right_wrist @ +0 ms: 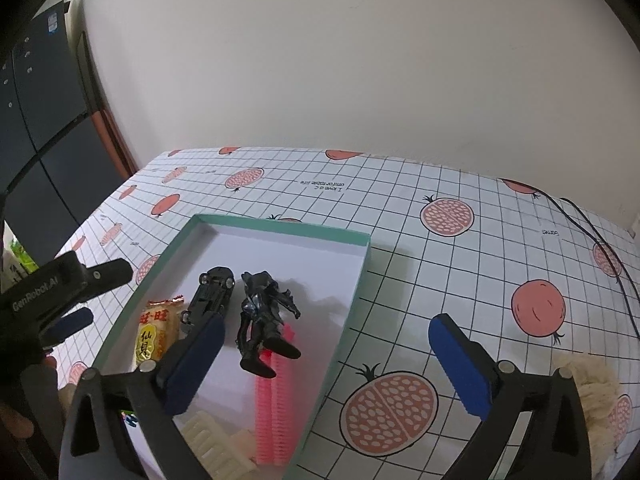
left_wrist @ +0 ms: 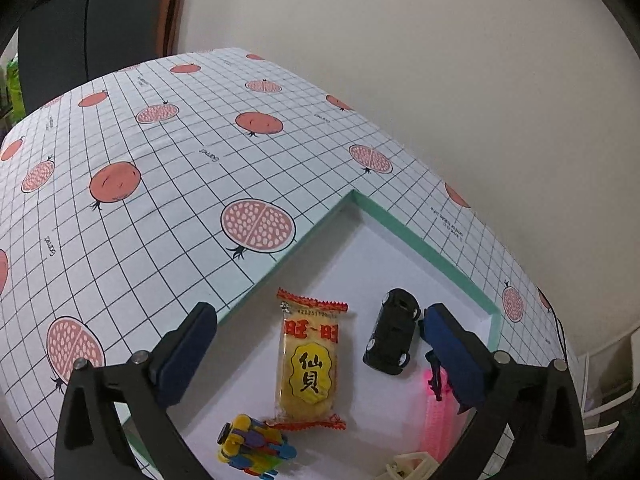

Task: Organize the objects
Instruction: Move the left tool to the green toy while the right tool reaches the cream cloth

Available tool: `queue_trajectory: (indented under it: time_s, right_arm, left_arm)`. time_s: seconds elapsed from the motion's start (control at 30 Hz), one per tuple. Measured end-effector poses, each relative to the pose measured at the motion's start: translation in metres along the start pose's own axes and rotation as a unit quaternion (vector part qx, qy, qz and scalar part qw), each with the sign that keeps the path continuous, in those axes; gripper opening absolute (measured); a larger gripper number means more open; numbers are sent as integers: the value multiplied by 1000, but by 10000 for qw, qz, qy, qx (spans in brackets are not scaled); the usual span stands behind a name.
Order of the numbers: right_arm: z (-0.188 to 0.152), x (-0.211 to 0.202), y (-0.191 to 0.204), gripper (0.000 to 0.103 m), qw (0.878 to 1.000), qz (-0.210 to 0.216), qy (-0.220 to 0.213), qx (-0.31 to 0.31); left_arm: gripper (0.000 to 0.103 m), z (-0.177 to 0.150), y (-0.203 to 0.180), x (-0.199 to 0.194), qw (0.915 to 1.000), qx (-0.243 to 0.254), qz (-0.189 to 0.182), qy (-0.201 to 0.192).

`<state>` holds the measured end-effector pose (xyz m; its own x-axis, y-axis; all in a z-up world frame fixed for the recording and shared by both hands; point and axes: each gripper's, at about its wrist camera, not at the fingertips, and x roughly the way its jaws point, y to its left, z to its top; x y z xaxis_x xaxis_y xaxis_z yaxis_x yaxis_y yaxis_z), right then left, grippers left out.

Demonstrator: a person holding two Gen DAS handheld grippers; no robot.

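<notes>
A shallow green-rimmed white box [right_wrist: 362,276] [left_wrist: 404,226] lies on the table. In it are a yellow rice-cracker packet [left_wrist: 308,360] [right_wrist: 154,334], a black toy car [left_wrist: 394,330] [right_wrist: 210,294], a dark robot figure [right_wrist: 264,316], a pink comb-like piece [right_wrist: 272,412] [left_wrist: 438,420], a cream comb-like piece [right_wrist: 218,446] and a colourful block toy [left_wrist: 254,446]. My left gripper [left_wrist: 316,342] is open and empty above the packet. My right gripper [right_wrist: 326,350] is open and empty over the box's right rim. The left gripper also shows in the right wrist view [right_wrist: 86,296].
The tablecloth [left_wrist: 168,184] has a grid and pomegranate print. A wall stands close behind the table. A black cable [right_wrist: 600,240] runs along the far right. A cream fluffy thing [right_wrist: 592,384] lies at the right edge. A dark cabinet [right_wrist: 36,120] stands at left.
</notes>
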<state>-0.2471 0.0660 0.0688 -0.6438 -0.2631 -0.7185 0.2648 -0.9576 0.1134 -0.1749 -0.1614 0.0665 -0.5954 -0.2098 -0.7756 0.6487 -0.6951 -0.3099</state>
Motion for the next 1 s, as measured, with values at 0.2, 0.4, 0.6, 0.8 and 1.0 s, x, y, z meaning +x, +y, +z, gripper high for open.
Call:
queue_trajectory:
  time_s: [0.2,0.4,0.6,0.8,1.0]
  right_arm:
    - [-1,-1,-1,103,10000,-13,43,-31]
    - [4,-16,-8,103,9997,-7,213,-95]
    - [15,-52,-44,103,9993,-106,312,183]
    - [15,-89,-86,103,9986,-370,251,292]
    - [6,-119,-135,103,9951,-789,272,538]
  left_arm:
    - [103,-2,0,-1,9999,-47,152,-47]
    - [103,-5,-1,-10,9998,-173,-97,1]
    - [103,-9,-19,-27,9992,65,-385,-84]
    - [103,-19,-47,-45,9936,354,-1062,160]
    - [103,-43,-92,-59,9829,985,-1476,484]
